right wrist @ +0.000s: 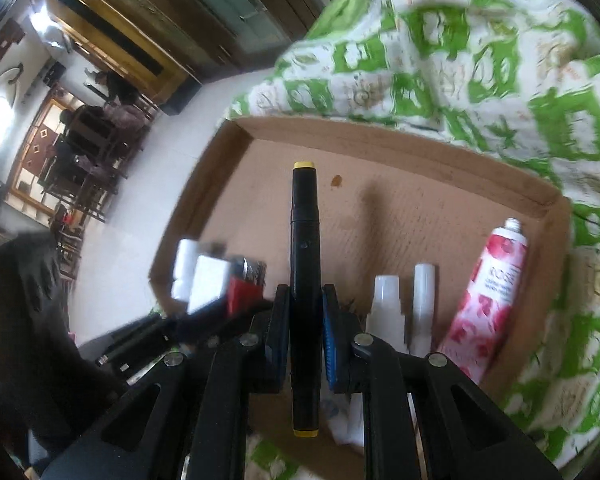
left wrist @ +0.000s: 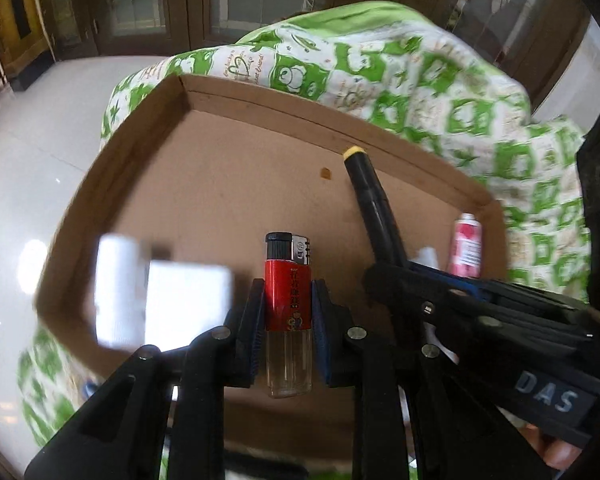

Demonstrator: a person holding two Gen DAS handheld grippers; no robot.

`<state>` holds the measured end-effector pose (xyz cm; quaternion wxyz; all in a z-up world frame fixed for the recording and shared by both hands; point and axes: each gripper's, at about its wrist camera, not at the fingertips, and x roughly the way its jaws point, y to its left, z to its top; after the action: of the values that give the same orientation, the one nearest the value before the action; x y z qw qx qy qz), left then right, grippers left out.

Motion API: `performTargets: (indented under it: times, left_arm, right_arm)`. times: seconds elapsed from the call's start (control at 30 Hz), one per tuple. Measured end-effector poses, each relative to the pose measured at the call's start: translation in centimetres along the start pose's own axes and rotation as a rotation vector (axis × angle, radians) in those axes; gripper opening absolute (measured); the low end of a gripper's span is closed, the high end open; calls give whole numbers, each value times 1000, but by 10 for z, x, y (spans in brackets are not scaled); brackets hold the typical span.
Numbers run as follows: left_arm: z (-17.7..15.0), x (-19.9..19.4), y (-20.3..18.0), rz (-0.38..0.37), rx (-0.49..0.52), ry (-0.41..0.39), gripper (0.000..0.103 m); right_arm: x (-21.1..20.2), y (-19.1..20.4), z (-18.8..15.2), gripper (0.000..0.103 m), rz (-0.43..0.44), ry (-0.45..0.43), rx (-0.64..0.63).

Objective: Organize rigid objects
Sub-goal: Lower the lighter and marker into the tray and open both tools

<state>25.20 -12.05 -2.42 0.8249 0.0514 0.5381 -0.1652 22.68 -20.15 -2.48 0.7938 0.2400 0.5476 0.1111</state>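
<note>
Left gripper (left wrist: pixel 288 312) clamped on red plastic lighter (left wrist: pixel 288 280), right gripper (right wrist: pixel 305 332) clamped on black yellow-capped marker (right wrist: pixel 305 264); both held over shallow cardboard tray (left wrist: pixel 112 184), likely for placing beside pink tube (right wrist: pixel 488 300).

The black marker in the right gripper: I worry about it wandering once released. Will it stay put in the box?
The black marker looks round and smooth, so it may roll on the cardboard box floor. It seems rigid and light.
</note>
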Motion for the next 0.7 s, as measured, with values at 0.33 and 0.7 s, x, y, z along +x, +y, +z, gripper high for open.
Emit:
performTargets:
  times: [0.33, 0.7]
  left_arm:
    - [43, 22, 10, 60, 47, -4, 19]
    - [69, 27, 42, 109, 29, -18, 20]
  right_arm:
    - [11, -22, 19, 13, -7, 6, 68]
    - [18, -15, 21, 19, -15, -26, 60]
